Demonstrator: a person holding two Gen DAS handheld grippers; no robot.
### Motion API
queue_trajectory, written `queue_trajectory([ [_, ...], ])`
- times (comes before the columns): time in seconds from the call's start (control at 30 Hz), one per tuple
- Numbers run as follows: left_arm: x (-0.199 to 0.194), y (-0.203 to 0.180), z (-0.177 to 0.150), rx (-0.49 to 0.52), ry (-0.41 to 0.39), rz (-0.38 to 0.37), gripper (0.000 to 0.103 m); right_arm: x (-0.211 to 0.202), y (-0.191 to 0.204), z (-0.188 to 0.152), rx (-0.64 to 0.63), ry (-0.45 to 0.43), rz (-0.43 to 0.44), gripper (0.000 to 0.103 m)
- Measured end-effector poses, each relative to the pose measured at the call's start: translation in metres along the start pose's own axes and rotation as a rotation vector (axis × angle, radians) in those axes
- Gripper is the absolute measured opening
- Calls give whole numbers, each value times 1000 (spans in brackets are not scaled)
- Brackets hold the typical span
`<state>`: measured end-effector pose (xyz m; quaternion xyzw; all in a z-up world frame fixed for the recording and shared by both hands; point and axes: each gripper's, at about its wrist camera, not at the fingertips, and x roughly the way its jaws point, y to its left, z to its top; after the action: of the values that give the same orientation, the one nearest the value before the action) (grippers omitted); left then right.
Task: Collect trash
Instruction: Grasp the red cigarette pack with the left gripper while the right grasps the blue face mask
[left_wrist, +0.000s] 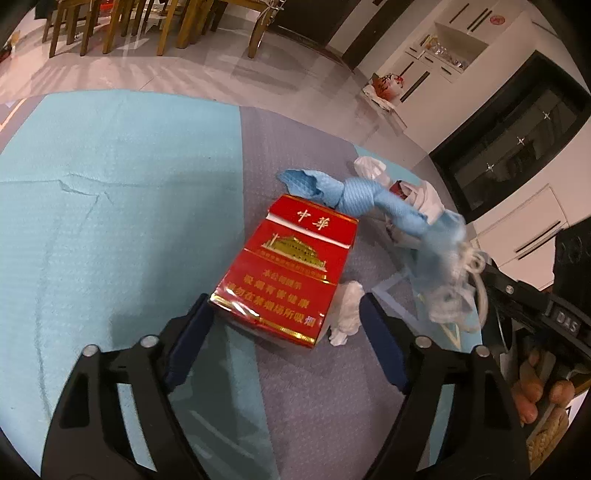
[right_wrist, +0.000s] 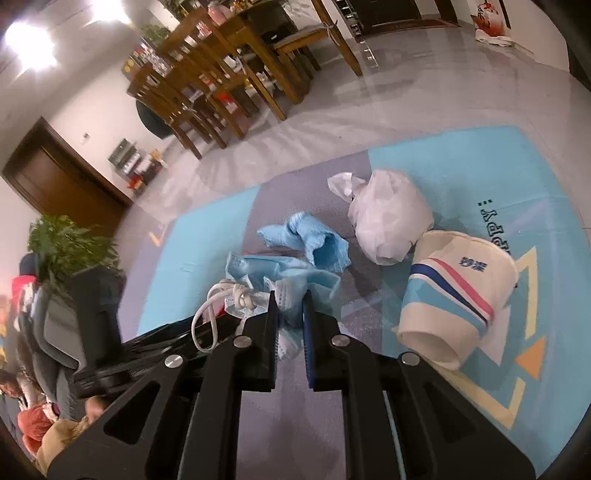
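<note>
Two hand-held grippers work over a blue and grey foam floor mat (left_wrist: 110, 184) strewn with trash. Taking the red rectangular cigarette pack with gold lettering (left_wrist: 288, 273) as the landmark: it lies flat on the mat, and the left hand-held gripper (left_wrist: 286, 336) has its jaws apart around the pack's near end, one blue pad just beside the near left corner, the other clear of the right edge. A small crumpled white tissue wad (left_wrist: 347, 314) lies against the pack's right side, between the pack and that right pad. Beyond the pack's far edge sits a twisted light-blue paper towel (left_wrist: 332, 192), and further back to the right a knotted white plastic bag (left_wrist: 369, 168).

To the right of the pack, the right hand-held gripper (right_wrist: 290, 325) is clamped on a crumpled light-blue face mask with white ear loops (right_wrist: 284, 280); the jaws are nearly together with the mask fabric pinched between them, and one white loop (right_wrist: 207, 325) dangles to the side. The mask looks blurred in the left wrist view (left_wrist: 443, 251). In the right wrist view, a white paper cup with blue and pink stripes (right_wrist: 458, 295) lies on its side on the mat, right of the mask and touching the plastic bag (right_wrist: 388, 221). Fingers of a hand (left_wrist: 535, 395) show at the left view's right edge. Wooden dining chairs (right_wrist: 207, 81) stand on the tiled floor beyond the mat.
</note>
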<state>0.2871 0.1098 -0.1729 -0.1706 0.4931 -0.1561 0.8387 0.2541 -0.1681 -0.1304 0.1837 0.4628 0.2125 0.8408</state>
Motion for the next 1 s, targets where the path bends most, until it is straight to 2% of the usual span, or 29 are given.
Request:
queue_trajectory([
  [0.07, 0, 1, 0, 4, -3, 13, 63, -4, -3, -1, 16, 0, 12, 13],
  [0.33, -9, -4, -4, 27, -38, 77, 63, -2, 0, 5, 22, -11, 13, 12],
  [0.53, -42, -8, -5, 4, -138, 99, 63, -13, -1, 6, 2, -40, 28, 13],
  [0.63, -58, -16, -9, 15, -172, 90, 63, -21, -3, 5, -3, -57, 26, 12],
  [0.87, -71, -44, -26, 61, -189, 71, 63, -45, -13, -4, 7, -95, -5, 12],
  [1.0, -80, -67, -50, 112, -207, 65, 63, -68, -18, -13, 15, -131, -3, 13],
])
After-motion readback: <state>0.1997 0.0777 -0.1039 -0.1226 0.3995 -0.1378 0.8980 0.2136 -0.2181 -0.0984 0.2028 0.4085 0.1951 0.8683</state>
